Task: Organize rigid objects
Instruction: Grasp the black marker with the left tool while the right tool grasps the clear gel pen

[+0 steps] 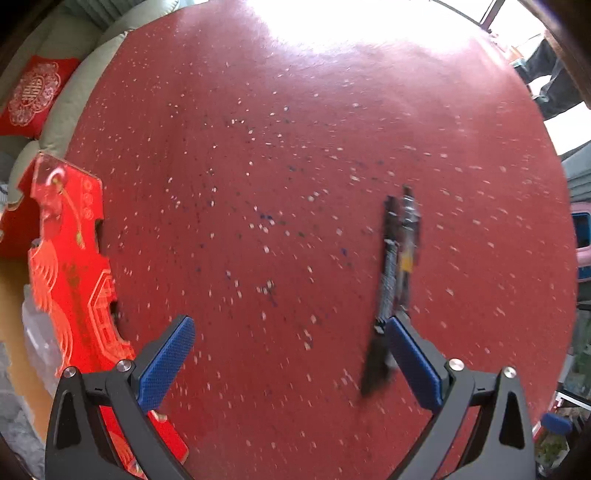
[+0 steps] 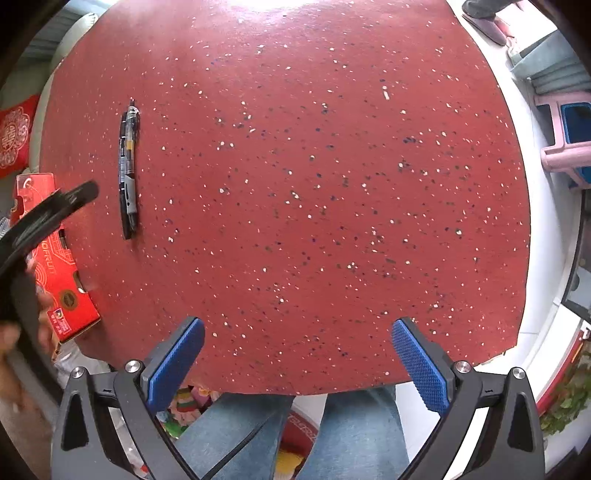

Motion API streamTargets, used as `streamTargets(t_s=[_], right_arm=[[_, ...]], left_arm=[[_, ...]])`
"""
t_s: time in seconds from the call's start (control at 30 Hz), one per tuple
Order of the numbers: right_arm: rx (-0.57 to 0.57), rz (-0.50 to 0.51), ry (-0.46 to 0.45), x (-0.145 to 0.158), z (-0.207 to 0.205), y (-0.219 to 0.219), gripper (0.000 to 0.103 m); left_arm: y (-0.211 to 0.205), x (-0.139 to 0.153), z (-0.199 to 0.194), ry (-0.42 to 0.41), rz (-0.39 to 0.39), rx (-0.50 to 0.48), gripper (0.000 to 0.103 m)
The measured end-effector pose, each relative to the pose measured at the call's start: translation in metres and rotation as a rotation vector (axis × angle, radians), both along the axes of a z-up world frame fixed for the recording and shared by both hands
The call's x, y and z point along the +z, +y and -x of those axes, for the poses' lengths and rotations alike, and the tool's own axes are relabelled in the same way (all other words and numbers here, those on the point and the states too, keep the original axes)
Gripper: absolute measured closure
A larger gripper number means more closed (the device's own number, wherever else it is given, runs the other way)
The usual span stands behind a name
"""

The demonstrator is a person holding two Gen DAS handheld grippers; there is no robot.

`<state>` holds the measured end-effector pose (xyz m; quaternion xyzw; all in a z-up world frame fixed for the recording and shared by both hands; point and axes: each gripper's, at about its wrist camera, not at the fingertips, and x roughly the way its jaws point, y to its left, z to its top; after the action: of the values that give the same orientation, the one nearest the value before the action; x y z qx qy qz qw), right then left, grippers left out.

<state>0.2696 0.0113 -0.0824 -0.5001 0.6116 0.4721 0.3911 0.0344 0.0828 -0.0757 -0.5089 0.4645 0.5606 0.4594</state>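
Lying side by side on red table (image 2: pixel 295 184): two pens (image 2: pixel 128 166); one red box (image 2: pixel 62 266); both grippers (image 1: pixel 291 358) (image 2: pixel 297 362) gaping, empty.

I'm looking down on a round red tabletop (image 2: pixel 295 184) flecked with pale and dark specks, its far side washed out by glare from a bright window (image 1: pixel 513 18). A grey-green sofa (image 1: pixel 70 99) with a red patterned cushion (image 1: pixel 31 94) sits beyond its left edge; a pink stool (image 2: pixel 565 136) stands on white floor (image 2: pixel 546 280) to the right.
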Motion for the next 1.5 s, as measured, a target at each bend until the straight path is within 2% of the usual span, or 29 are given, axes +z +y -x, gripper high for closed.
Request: streamTargets(t_s=[0.23,0.3,0.4,0.53,0.63,0.73,0.8,0.83,0.93,1.13,1.23,1.33,1.5], right_arm=[[-0.002,0.002,-0.005,0.005,-0.015,0.003,0.001],[0.002,0.003,-0.008,0.006,-0.015,0.005,0.001],[0.016,0.005,-0.01,0.005,-0.01,0.006,0.001],[0.029,0.003,-0.011,0.006,0.0,0.009,0.001],[0.037,0.001,-0.01,0.006,0.007,0.011,0.001],[0.053,0.001,-0.01,0.005,0.017,0.014,0.001],[0.071,-0.005,-0.015,0.004,0.024,0.016,0.001],[0.085,-0.012,-0.02,0.005,0.029,0.019,0.001],[0.131,-0.045,-0.035,0.005,0.05,0.03,0.001],[0.243,-0.127,-0.04,-0.012,0.122,0.063,0.001],[0.326,-0.197,-0.056,-0.021,0.16,0.075,0.001],[0.375,-0.238,-0.105,-0.031,0.177,0.082,0.001],[0.41,-0.283,-0.139,-0.04,0.193,0.091,0.001]], left_arm=[[0.005,-0.015,-0.008,-0.056,-0.004,-0.04,0.0],[0.005,-0.019,-0.013,-0.038,0.005,-0.052,0.0],[0.006,-0.021,-0.009,-0.056,-0.007,-0.035,0.0],[0.013,-0.035,-0.001,-0.013,0.029,-0.02,0.0],[0.012,-0.038,0.004,-0.038,0.034,-0.011,0.0],[0.011,-0.037,0.003,-0.009,0.013,-0.042,0.0],[0.014,-0.032,0.004,0.068,-0.027,-0.026,0.0],[0.015,-0.032,0.011,0.079,-0.034,0.003,0.0],[0.016,-0.037,0.028,0.01,-0.021,0.068,0.0],[0.017,-0.04,0.037,-0.021,-0.033,0.059,0.0],[0.016,-0.049,0.064,-0.039,-0.038,0.09,0.0],[0.015,-0.051,0.082,-0.052,-0.044,0.134,0.0],[0.014,-0.053,0.088,-0.051,-0.055,0.139,0.0]])
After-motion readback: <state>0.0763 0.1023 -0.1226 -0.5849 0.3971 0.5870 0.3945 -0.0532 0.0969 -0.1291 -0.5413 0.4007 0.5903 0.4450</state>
